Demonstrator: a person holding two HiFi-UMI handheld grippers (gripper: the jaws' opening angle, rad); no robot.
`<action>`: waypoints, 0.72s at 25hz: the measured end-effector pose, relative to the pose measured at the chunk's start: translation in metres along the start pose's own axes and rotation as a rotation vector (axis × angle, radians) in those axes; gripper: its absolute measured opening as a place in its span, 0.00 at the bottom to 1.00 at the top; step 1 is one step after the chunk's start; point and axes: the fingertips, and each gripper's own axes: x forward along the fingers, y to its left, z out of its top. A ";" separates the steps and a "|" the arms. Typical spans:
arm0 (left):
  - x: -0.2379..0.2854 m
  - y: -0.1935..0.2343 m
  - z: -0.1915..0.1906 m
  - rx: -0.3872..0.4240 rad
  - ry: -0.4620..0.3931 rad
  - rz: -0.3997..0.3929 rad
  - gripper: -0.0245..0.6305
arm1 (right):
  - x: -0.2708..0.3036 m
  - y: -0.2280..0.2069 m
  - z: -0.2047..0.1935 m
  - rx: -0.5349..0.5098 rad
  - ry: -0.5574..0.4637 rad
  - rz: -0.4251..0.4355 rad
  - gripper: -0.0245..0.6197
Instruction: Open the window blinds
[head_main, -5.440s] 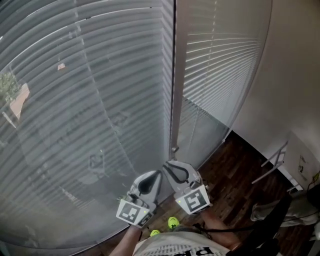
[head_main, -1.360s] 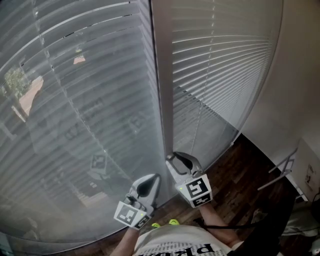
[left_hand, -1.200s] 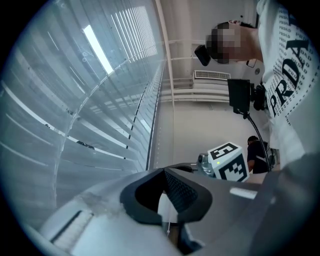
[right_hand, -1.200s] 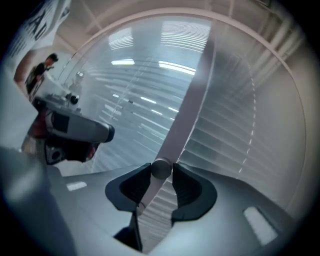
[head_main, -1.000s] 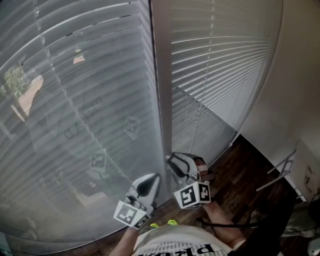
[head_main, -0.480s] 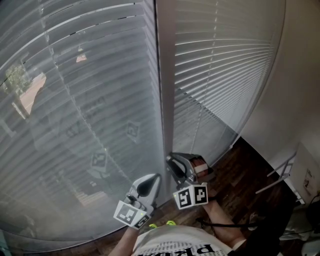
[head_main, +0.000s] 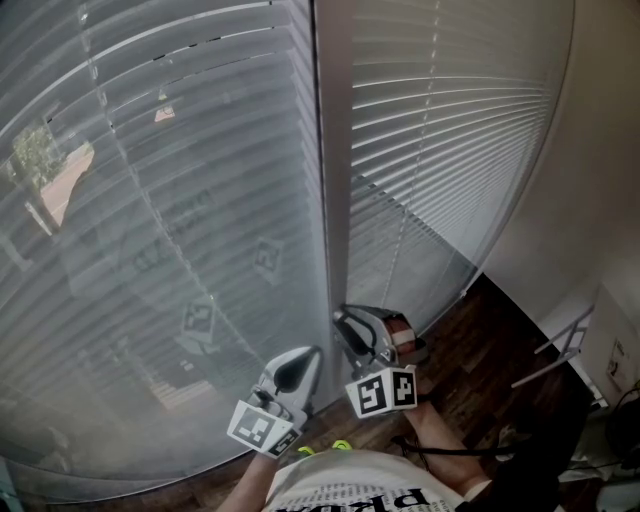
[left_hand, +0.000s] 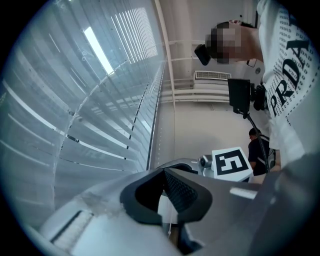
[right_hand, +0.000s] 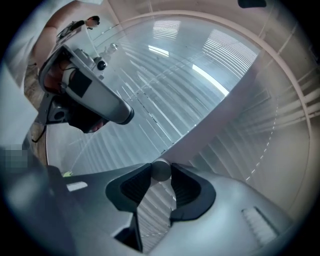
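Two slatted window blinds hang side by side, a wide left blind (head_main: 150, 200) and a right blind (head_main: 440, 130), with a grey upright frame post (head_main: 335, 150) between them. Trees and roofs show faintly through the left blind's slats. My right gripper (head_main: 345, 318) is at the foot of the post. In the right gripper view it (right_hand: 161, 175) is shut on the round grey tip of the tilt wand (right_hand: 161, 170), its jaws having just closed slightly. My left gripper (head_main: 300, 362) sits lower left, jaws together (left_hand: 164, 174) on a thin white cord (left_hand: 170, 220).
Dark wood floor (head_main: 480, 350) runs along the foot of the blinds. A plain wall (head_main: 600, 200) stands at the right, with a metal stand (head_main: 555, 345) and white furniture at its base. Behind me are a camera on a tripod (left_hand: 240, 95) and another person (left_hand: 257, 145).
My right gripper has rolled about the wand, its marker cube swinging down and to the left. Its place has barely changed. The left gripper has stayed still.
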 end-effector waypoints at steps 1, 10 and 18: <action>-0.001 0.000 -0.001 0.003 0.003 -0.001 0.02 | 0.000 0.000 0.000 0.016 -0.003 0.001 0.23; -0.001 -0.001 -0.002 -0.001 0.009 0.000 0.02 | -0.001 -0.002 0.000 0.187 -0.033 0.010 0.23; -0.003 0.000 -0.003 0.000 0.015 0.002 0.02 | -0.001 -0.006 0.001 0.412 -0.074 0.025 0.23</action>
